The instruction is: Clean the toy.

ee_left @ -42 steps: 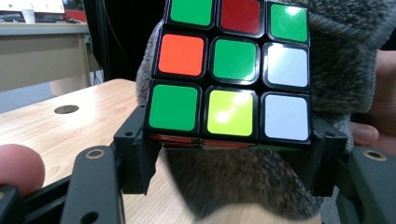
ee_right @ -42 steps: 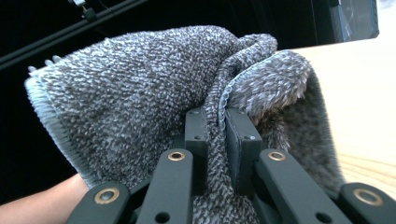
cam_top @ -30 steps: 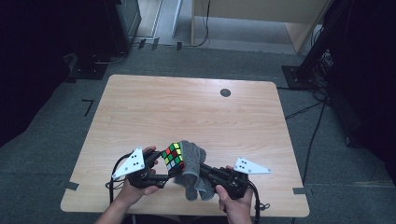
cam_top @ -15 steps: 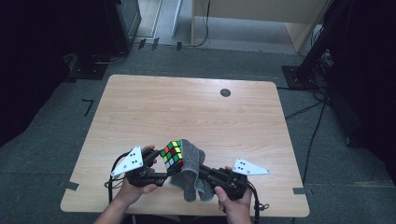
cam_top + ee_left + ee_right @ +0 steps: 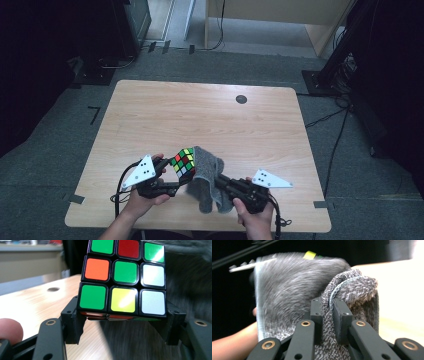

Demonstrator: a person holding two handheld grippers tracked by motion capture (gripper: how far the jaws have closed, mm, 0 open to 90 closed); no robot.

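The left tool [image 5: 176, 176] is clenched on a puzzle cube [image 5: 184, 161], its two jaws bearing on the cube's opposite lower edges in the left gripper view, so the cube [image 5: 123, 277] stands up off the jaw tips with a green-centred face toward that camera. The right tool [image 5: 220, 178] is clenched on a fold of grey cloth [image 5: 206, 181]; in the right gripper view the hemmed edge of the cloth [image 5: 294, 297] runs up between its jaws. From the right tool the cube lies straight ahead and just beyond the cloth, which drapes against the cube's far side and hangs down toward the surface [image 5: 210, 120]. Both are held above the near edge of the surface. My reading is that the wiping stroke depends on this: the cloth sits between the two tools, touching the cube, so the right tool need only slide it across that face.
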